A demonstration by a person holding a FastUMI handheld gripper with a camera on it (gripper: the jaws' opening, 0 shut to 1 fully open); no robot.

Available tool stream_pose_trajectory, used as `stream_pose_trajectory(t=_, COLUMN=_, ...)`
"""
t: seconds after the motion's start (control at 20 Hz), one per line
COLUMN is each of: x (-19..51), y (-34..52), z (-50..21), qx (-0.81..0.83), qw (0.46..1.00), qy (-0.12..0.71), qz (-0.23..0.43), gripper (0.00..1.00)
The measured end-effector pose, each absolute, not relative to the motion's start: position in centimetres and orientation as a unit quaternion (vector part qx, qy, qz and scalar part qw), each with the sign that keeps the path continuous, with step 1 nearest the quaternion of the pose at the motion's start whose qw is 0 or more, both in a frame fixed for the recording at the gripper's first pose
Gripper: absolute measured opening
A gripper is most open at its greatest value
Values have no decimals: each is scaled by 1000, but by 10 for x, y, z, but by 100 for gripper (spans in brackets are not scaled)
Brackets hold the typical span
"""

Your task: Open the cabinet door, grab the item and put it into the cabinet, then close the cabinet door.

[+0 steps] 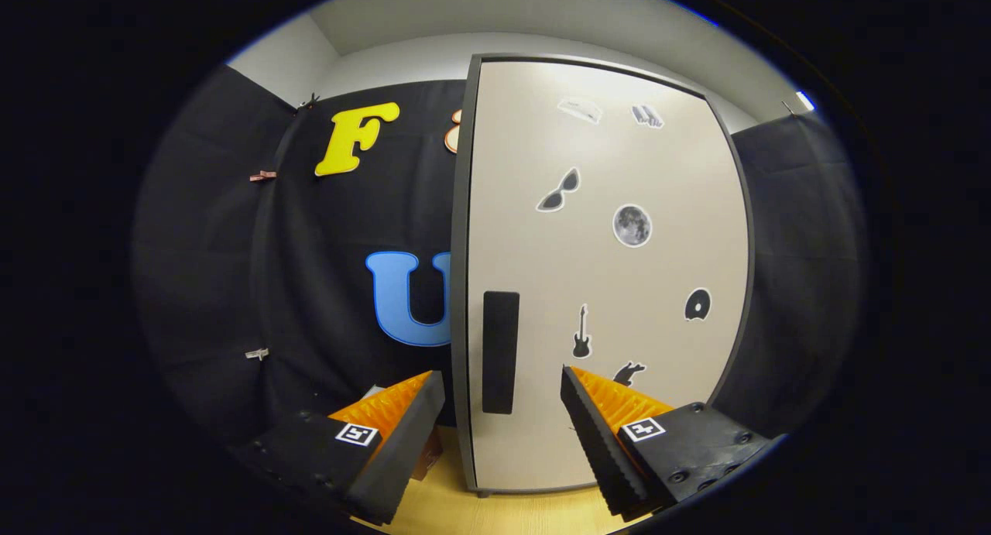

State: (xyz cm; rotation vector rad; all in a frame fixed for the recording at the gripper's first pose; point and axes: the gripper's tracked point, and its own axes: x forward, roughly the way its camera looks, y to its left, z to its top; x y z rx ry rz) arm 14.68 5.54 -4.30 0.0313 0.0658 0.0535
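A: What is seen, taken from left to right?

B: The booth's black cloth wall (pixel 255 287) is met first, pinned with small clips (pixel 262 176). Low down, beside the gripper's left finger, part of a small brownish thing (pixel 428 457) is glimpsed on the wooden tabletop (pixel 495 512); whether it is the item to be stored cannot be told. Next comes the cabinet door (pixel 604 287), pale and dark-framed, with a dark vertical handle (pixel 500 351) near its left edge and stickers scattered over it.

A: And the gripper?

B: The gripper (pixel 503 388) is held wide open and nothing is grasped. The handle is seen in the gap between the fingertips, just beyond them, untouched.

A: Which step is judged to be in hand?

B: The first one, it is thought: the door appears shut and is being approached for opening.

A: What is called for next?

B: The fingers would likely need to be brought forward around the handle's edge, closed on it, and the door drawn outward along its swing, the hinge presumably lying at the right.
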Motion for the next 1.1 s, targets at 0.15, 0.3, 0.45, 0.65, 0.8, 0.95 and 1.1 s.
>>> stream_pose_trajectory(t=0.15, x=172, y=56, z=-55, qx=19, qw=999, qy=41, qz=26, gripper=98)
stream_pose_trajectory(t=0.3, x=189, y=55, z=-63, qx=20, qw=999, qy=45, qz=23, gripper=94)
stream_pose_trajectory(t=0.45, x=203, y=54, z=-70, qx=18, qw=998, qy=48, qz=20, gripper=94)
stream_pose_trajectory(t=0.65, x=212, y=55, z=-73, qx=18, qw=999, qy=46, qz=14, gripper=75)
stream_pose_trajectory(t=0.8, x=214, y=55, z=-73, qx=17, qw=999, qy=44, qz=10, gripper=61)
stream_pose_trajectory(t=0.95, x=218, y=55, z=-75, qx=20, qw=999, qy=44, qz=5, gripper=42)
stream_pose_trajectory(t=1.1, x=220, y=55, z=-75, qx=17, qw=999, qy=47, qz=-7, gripper=36)
